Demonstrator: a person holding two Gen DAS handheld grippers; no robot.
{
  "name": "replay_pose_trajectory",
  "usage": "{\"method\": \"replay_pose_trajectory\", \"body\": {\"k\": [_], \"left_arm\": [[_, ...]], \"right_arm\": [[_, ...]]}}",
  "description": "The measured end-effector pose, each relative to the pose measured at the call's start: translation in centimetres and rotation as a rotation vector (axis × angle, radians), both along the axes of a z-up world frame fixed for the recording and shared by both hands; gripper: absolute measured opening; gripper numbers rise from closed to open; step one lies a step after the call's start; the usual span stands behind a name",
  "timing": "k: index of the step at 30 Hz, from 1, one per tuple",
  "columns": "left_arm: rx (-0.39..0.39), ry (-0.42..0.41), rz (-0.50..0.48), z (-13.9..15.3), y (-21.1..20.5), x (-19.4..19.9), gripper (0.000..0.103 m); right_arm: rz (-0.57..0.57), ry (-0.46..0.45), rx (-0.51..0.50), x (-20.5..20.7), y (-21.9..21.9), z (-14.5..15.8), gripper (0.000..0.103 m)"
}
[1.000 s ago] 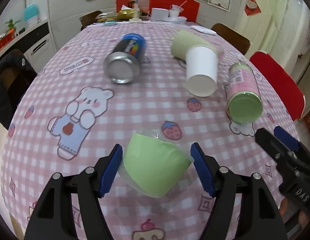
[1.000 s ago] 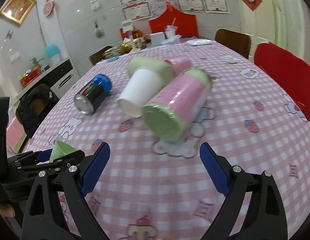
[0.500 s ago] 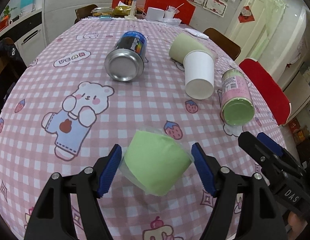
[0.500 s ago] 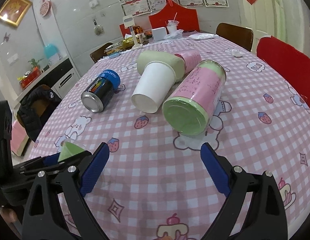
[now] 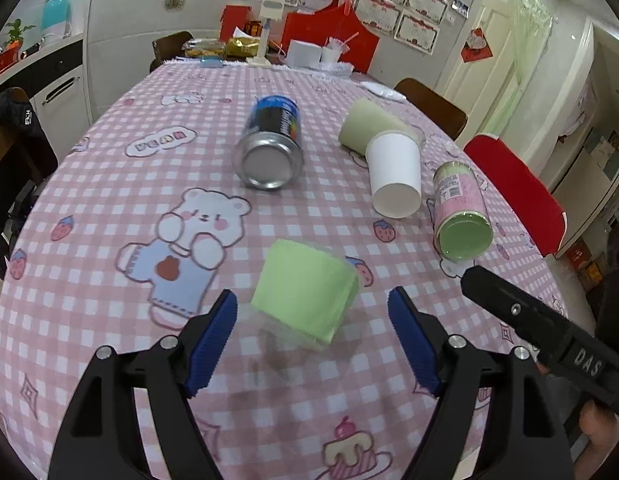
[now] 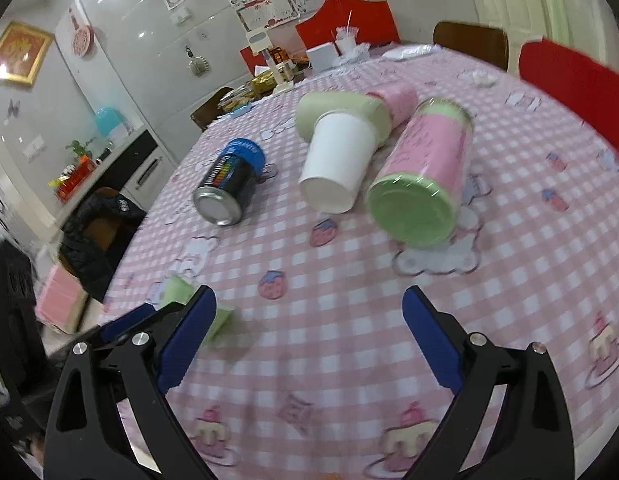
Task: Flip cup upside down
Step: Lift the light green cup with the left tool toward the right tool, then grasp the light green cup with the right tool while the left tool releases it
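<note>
A clear plastic cup with a light green sleeve (image 5: 305, 290) lies tilted on the pink checked tablecloth (image 5: 121, 184), narrow end pointing away. My left gripper (image 5: 311, 338) is open, its blue pads on either side of the cup's near end, apart from it. The cup shows blurred in the right wrist view (image 6: 181, 294), partly behind my right gripper's left finger. My right gripper (image 6: 307, 338) is open and empty above the cloth; its black body shows in the left wrist view (image 5: 549, 328).
A blue and black can (image 5: 271, 148), a white paper cup (image 5: 395, 176) against a pale green cup (image 5: 369, 124), and a pink canister with a green lid (image 5: 461, 212) lie on their sides farther back. A red chair (image 5: 517, 196) stands at the right edge.
My left gripper has pulled back and risen; the green cup now lies farther ahead of the pads. The right wrist view has shifted and blurred with motion.
</note>
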State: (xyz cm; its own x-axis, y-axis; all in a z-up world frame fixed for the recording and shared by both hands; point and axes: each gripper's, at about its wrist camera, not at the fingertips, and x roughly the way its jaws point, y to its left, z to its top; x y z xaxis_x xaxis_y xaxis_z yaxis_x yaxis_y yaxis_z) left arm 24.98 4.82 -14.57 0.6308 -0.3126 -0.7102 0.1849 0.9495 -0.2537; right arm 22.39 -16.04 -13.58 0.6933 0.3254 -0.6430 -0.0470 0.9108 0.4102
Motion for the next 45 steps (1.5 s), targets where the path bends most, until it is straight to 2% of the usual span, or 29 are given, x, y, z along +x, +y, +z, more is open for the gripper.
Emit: {"method": "replay_pose_trajectory", "body": {"k": [7,11,18,28,30,33,38,41,45], "left_arm": [[-0.007,-0.036,0.072,0.9,4.6,-1.2,0.077],[0.035,-0.036,0.14,0.8,7.0,-1.0,0.077],[0.019,-0.024,0.178,0.3,9.8,-0.5,0.077],[0.004,-0.017,0.155,-0.2,10.6,-0.2,0.077],[0.001,-0.014,0.144,-0.4,10.3,-0.2,0.077],[-0.003,-0.011,0.132,-0.5,9.7,-0.1,0.077],[-0.014,-0.011,0.095,-0.5,8.2,-0.1,0.077],[-0.013,-0.005,0.081,-0.6,7.3,0.0,0.077],[0.002,0.004,0.075,-0.8,6.4,0.0,0.077]], "right_arm": [[0.077,0.106,0.189,1.2,2.9,-0.9,0.091],[0.116,0.164,0.269,2.1,4.9,-1.2,0.091],[0.146,0.197,0.263,4.2,8.3,-1.2,0.09],[0.152,0.245,0.281,6.6,9.2,-2.7,0.068],[0.152,0.245,0.279,6.6,8.9,-2.8,0.067],[0.165,0.224,0.262,6.8,8.9,-2.4,0.059],[0.192,0.155,0.2,6.5,9.1,-1.2,0.058],[0.195,0.103,0.149,5.9,8.8,-0.5,0.058],[0.185,0.009,0.013,4.4,8.0,0.3,0.058]]}}
